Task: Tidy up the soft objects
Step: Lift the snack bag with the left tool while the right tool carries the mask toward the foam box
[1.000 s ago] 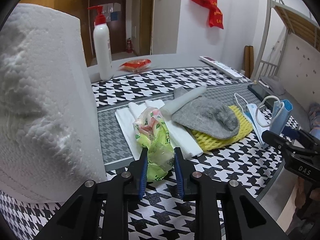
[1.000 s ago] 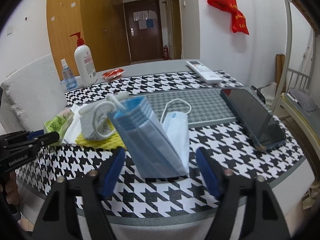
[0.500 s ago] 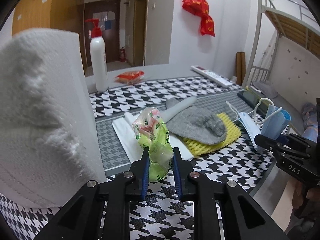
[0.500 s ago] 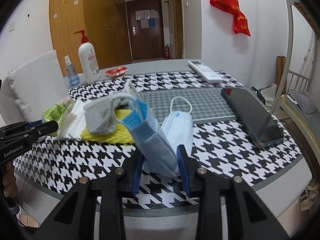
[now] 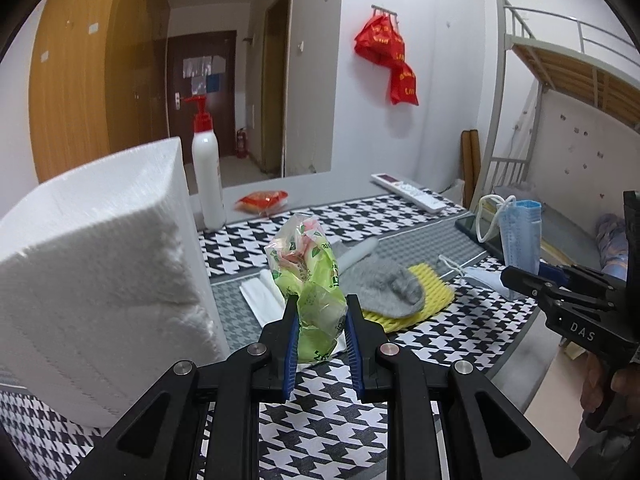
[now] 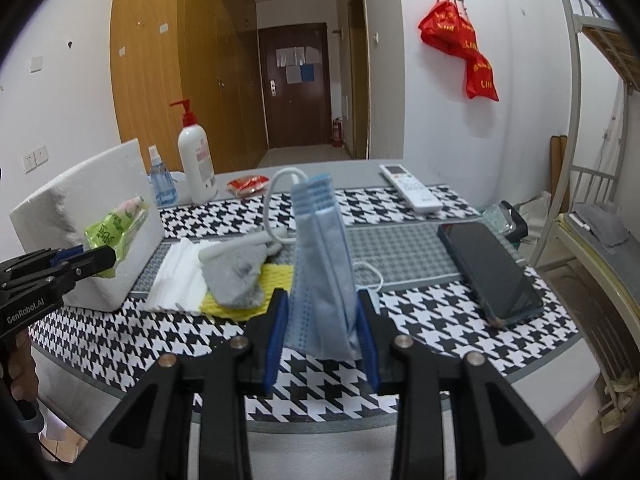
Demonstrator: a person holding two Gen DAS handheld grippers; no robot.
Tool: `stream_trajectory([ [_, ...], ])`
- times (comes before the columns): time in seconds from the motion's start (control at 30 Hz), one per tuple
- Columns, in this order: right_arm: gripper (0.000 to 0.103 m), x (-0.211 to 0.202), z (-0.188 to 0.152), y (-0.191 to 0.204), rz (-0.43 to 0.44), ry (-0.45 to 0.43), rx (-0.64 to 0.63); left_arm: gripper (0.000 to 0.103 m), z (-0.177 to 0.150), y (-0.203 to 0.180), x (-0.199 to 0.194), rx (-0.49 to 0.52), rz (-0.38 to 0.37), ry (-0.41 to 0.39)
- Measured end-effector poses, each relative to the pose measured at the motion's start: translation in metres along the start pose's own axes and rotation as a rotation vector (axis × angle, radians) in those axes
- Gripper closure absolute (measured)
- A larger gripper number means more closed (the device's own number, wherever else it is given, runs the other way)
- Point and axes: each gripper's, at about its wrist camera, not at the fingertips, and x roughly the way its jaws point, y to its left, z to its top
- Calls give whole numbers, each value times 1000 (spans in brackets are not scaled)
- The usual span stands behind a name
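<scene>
Between left hand-held gripper (image 5: 320, 330) pads, green tissue packet (image 5: 310, 280) (tissues inside)

my right claw (image 6: 322, 326) pinches a stack of blue face masks (image 6: 322, 264), lifted upright above the houndstooth tabletop (image 6: 420, 320), white ear loops curling at its top. at far left my left claw (image 6: 90, 258) grips a green plastic packet (image 6: 116, 228) in front of the white tissue block (image 6: 80, 224). a grey sock (image 6: 236, 268) lies on yellow foam netting (image 6: 248, 300) beside folded white tissues (image 6: 176, 276). a dark phone (image 6: 490, 272) rests to the right.
</scene>
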Motion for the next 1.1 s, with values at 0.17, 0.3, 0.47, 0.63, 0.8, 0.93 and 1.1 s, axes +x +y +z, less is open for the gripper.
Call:
stream_trajectory([
  [0.17, 77, -6, 5, 1, 9, -13, 7, 81, 1, 0, -12, 4, -18, -37],
  [0.3, 78, -11, 9, 5, 13, -28, -10, 81, 5, 1, -19, 3, -14, -56],
  [0.47, 79, -19, 19, 8, 18, -55, -20, 81, 11, 2, -24, -1, -18, -67],
  [0.63, 81, -25, 28, 10, 18, -74, -31, 81, 18, 2, -33, 8, -15, -91],
  [0.8, 81, -31, 36, 13, 27, -97, -36, 81, 27, 0, -38, 14, -13, -110],
  [0.93, 81, -35, 41, 15, 31, -113, -40, 81, 32, 0, -44, 21, -10, -128],
  [1.1, 81, -37, 46, 19, 35, -126, -50, 81, 39, 3, -53, 25, 6, -147],
])
